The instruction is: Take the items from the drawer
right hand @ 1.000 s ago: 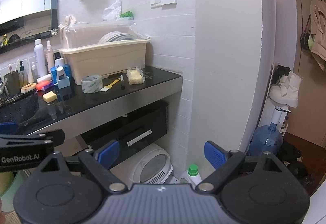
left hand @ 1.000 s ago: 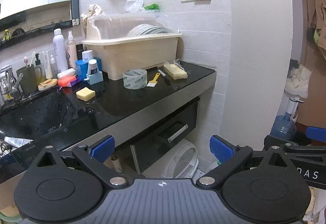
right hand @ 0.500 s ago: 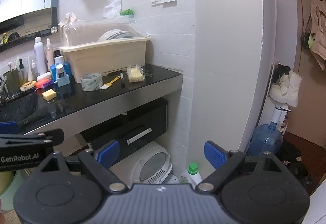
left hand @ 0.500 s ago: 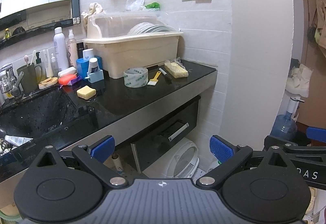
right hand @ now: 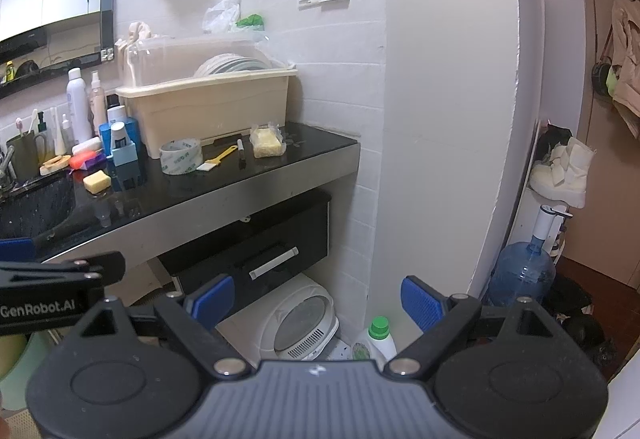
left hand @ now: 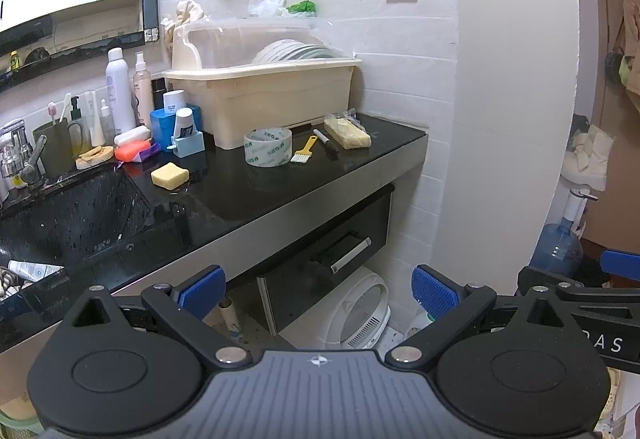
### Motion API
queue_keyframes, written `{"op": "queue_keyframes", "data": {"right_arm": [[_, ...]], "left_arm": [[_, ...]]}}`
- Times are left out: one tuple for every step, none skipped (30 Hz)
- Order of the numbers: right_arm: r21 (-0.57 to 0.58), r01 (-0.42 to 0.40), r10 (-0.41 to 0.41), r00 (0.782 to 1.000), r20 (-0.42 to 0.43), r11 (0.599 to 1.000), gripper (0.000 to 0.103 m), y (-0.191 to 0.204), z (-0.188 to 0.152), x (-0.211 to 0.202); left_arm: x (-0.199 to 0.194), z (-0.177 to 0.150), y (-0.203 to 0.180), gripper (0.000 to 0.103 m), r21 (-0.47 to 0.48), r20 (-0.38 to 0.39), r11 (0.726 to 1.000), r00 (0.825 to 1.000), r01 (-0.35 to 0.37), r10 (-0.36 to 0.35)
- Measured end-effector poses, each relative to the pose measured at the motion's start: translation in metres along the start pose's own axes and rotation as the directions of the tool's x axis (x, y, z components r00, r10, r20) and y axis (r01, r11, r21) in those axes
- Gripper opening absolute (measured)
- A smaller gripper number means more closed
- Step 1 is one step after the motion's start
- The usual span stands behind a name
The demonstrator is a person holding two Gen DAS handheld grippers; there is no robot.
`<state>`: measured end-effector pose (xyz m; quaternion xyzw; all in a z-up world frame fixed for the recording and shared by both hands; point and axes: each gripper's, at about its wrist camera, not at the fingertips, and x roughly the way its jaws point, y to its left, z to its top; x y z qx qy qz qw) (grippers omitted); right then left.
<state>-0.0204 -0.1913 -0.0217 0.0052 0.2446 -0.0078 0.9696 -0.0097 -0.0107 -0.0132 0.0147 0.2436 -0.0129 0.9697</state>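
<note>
You are facing a glossy black stone worktop (left hand: 280, 191) running across the middle of both views. Under it, at centre frame, the black drawer with a silver bar handle (left hand: 344, 239) is sitting shut, well apart from both tools. On the worktop, a cream plastic dish rack with a clear lid (left hand: 260, 95) is standing against the tiled wall; in front of it a roll of clear tape (left hand: 267, 151) is lying beside a small yellow-handled brush (left hand: 304, 152). You are holding the left tool (left hand: 316, 289) at the lower edge of its view, blue pads spread wide with nothing between them. The right tool (right hand: 316, 299) is likewise gaping wide and empty.
</note>
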Motion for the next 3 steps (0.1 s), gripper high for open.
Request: {"op": "queue_keyframes", "data": {"right_arm": [[0.000,0.000,0.000,1.000,-0.001,1.000,0.091,0.0001,-0.0001,0.0002],[0.000,0.000,0.000,1.000,-0.001,1.000,0.091,0.0003,-0.0001,0.0004],[0.000,0.000,0.000,1.000,-0.002,1.000,0.091,0.0004,-0.0002,0.0007]], "left_arm": [[-0.0001,0.0000,-0.0001,0.101,0.000,0.000,1.000,1.000,-0.001,0.001],[-0.0002,-0.0001,-0.0001,0.101,0.001,-0.001,1.000,1.000,-0.002,0.002],[-0.0003,-0.0001,-0.0002,0.101,0.001,-0.001,1.000,1.000,-0.003,0.003]]}}
